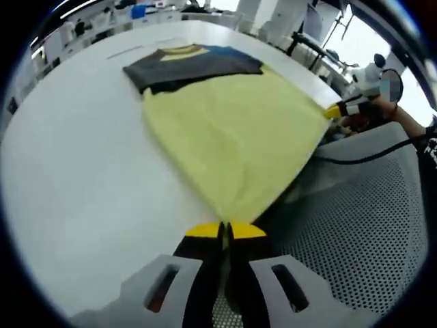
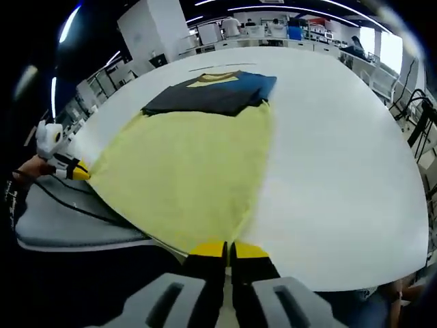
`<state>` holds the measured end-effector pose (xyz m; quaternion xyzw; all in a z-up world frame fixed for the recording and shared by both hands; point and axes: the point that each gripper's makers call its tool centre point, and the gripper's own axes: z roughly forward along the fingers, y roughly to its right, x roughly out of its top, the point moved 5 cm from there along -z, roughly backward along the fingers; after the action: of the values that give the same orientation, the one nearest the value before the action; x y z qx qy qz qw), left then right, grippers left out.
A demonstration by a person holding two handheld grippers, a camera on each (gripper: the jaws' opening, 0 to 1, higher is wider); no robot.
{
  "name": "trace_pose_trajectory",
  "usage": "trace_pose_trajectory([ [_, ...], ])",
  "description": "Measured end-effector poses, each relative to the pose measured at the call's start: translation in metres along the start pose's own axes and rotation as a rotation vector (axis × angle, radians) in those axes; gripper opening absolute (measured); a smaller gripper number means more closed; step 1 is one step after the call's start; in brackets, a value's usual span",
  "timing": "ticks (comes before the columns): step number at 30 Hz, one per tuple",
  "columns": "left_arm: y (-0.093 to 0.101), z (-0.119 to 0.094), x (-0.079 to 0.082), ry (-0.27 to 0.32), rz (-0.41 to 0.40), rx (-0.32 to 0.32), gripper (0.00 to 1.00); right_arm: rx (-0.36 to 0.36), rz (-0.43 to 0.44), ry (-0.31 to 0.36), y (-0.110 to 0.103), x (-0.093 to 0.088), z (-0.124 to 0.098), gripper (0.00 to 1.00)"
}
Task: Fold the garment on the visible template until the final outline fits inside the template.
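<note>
Two corners of the garment's hem are pinched, one in each gripper: my left gripper [image 1: 224,231] has its yellow-tipped jaws closed on one bottom corner, and my right gripper [image 2: 227,250] is closed on the other. The garment [image 1: 232,130] is a yellow shirt with a dark upper part and a blue patch near the collar, and it runs straight away from both tools, its long axis pointing from the hem in my jaws toward the collar end lying flat on the white table [image 1: 75,178]. Both grippers sit level at the near end, neither closer to the collar, so I judge the fold has to carry the hem forward along that axis and over the dark part. I cannot make out a template outline on the tabletop. A grey perforated chair seat [image 1: 355,225] sits just off the table's near edge. Beyond lie benches and ceiling lights of a large workroom.
</note>
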<state>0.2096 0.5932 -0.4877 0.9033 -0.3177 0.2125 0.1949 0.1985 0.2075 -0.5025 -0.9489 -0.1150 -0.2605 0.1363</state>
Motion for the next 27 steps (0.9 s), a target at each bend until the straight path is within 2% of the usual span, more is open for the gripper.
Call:
trace_pose_trajectory([
  [3, 0.0, -0.001, -0.002, -0.001, -0.009, -0.004, 0.0, -0.005, -0.005, -0.009, -0.007, -0.003, -0.004, 0.0],
  [5, 0.002, -0.002, -0.003, -0.004, -0.014, -0.006, 0.0, -0.007, -0.017, -0.018, -0.001, -0.004, -0.001, 0.0],
  [7, 0.004, -0.003, -0.005, -0.011, -0.013, -0.01, 0.0, -0.01, -0.026, -0.027, -0.012, -0.005, -0.006, 0.0],
  [14, 0.006, -0.009, 0.0, -0.018, -0.003, -0.001, 0.0, -0.005, -0.04, -0.014, -0.003, -0.004, -0.006, 0.0],
  [15, 0.007, -0.01, 0.001, -0.021, 0.001, -0.002, 0.0, -0.003, -0.035, -0.01, -0.01, -0.003, -0.012, 0.0],
  [21, 0.006, -0.02, 0.01, -0.006, -0.007, -0.007, 0.0, -0.004, -0.06, 0.006, -0.004, 0.009, -0.018, 0.0],
  [27, 0.004, -0.028, 0.021, 0.017, -0.029, -0.012, 0.0, -0.021, -0.104, 0.019, -0.013, 0.024, -0.031, 0.0],
])
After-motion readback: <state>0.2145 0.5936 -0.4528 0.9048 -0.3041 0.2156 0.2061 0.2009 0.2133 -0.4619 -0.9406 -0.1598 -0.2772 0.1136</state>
